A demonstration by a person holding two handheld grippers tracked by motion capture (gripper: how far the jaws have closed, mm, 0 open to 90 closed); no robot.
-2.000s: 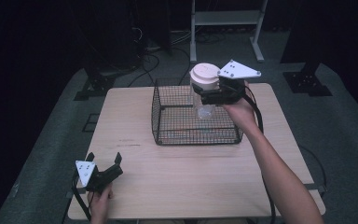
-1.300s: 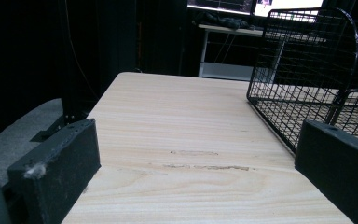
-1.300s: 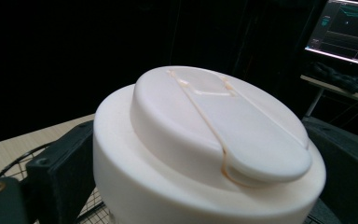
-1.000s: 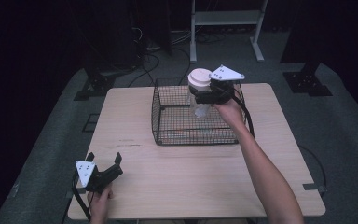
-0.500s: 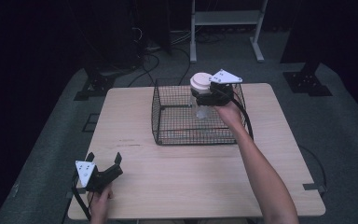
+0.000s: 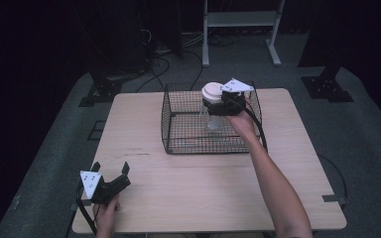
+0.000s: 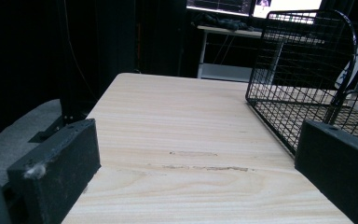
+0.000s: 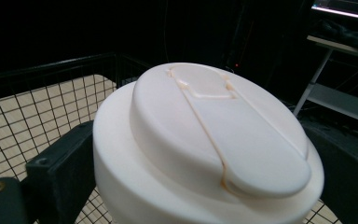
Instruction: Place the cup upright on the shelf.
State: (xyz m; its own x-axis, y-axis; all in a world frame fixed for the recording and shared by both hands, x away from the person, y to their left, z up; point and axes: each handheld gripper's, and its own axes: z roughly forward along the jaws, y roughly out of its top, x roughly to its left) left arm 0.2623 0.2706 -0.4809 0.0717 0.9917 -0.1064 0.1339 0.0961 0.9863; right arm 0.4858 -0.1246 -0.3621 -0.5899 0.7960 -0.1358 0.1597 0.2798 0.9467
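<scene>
A clear container [image 6: 213, 118] with a wide white lid [image 6: 211, 91] hangs upright inside the black wire basket [image 6: 165, 130], toward its far right side. My right gripper [image 6: 213, 105] is shut on it just under the lid. In the right gripper view the lid [image 8: 205, 140] sits between the two black jaws, with basket mesh [image 8: 28, 121] behind. My left gripper [image 6: 111, 169] rests at the table's front left corner, open and holding nothing. In the left gripper view its jaws stand wide apart over bare wood [image 7: 177, 121], and the basket [image 7: 307, 60] is ahead to the right.
The wooden table [image 6: 203, 188] has bare room in front of and left of the basket. A white metal stand [image 6: 238, 20] and cables lie on the floor beyond the far edge.
The right gripper has carried the container a little to the left and lower into the basket. The left gripper has stayed still.
</scene>
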